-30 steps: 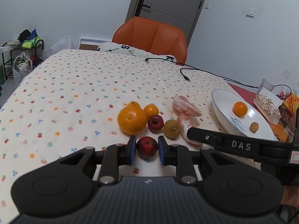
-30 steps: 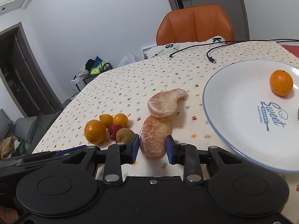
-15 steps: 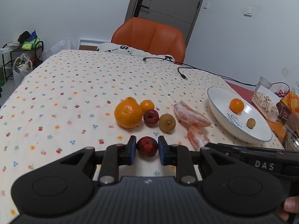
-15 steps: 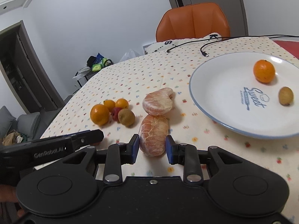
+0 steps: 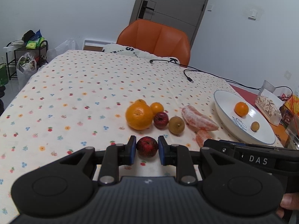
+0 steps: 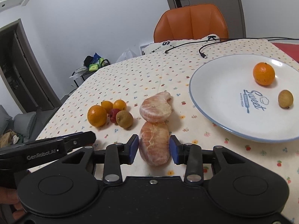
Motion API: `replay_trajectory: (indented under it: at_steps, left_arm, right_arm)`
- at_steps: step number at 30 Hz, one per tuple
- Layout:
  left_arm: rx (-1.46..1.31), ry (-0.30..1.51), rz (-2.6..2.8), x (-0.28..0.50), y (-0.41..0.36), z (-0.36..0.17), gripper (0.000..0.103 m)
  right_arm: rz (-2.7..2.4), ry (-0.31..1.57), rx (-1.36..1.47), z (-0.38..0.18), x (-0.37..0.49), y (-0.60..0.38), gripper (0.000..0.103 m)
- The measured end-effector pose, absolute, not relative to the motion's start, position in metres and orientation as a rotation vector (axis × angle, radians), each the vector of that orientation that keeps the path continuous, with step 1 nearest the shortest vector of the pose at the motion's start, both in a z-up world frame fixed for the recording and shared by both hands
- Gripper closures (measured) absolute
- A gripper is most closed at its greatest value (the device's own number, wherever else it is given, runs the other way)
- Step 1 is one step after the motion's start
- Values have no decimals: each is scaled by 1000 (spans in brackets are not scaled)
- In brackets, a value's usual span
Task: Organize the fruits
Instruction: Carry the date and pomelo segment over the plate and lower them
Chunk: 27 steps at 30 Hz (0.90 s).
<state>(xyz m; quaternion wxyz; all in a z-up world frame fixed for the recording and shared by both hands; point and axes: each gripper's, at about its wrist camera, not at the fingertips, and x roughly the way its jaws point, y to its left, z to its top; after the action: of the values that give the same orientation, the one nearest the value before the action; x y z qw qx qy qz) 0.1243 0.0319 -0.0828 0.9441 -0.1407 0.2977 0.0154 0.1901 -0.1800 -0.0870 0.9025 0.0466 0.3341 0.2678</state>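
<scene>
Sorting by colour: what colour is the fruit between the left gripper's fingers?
Dark red fruit, seen best in the left wrist view.

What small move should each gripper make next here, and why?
Probably carry both fruits toward the white plate. The left gripper is shut on the red fruit, and the right gripper on the peeled citrus piece; the plate already holds two fruits.
</scene>
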Motion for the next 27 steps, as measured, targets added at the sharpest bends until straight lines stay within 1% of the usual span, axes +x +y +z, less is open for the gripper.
replay_trajectory:
  at_steps: [4,6,7,8,9,13,27]
  left_arm:
    - [-295,609,36,125,35,-84,80]
    - [-297,608,34,125,35,-85,80]
    - [-298,607,33,125,35,-84,80]
    - [-298,606,32,124,35,-84,80]
    - [-297,604,30,124,34,-83,80]
    - [-290,591,24,122,31,-78,80]
    - [-255,548,-19,120,3,-57,80]
  right_arm:
    - [555,684,72,-87,190,-173,56]
    - [553,679,57,-88,190,-171,56]
    - [552,675,49,-88,189,-171,56]
    - [550,672,42,-88,189,-170,59]
    - [538,669,31,-87,189,-170,69]
    - [544,675,49,-85,190,-176,70]
    - [552,580,83,-59,169,-200,71]
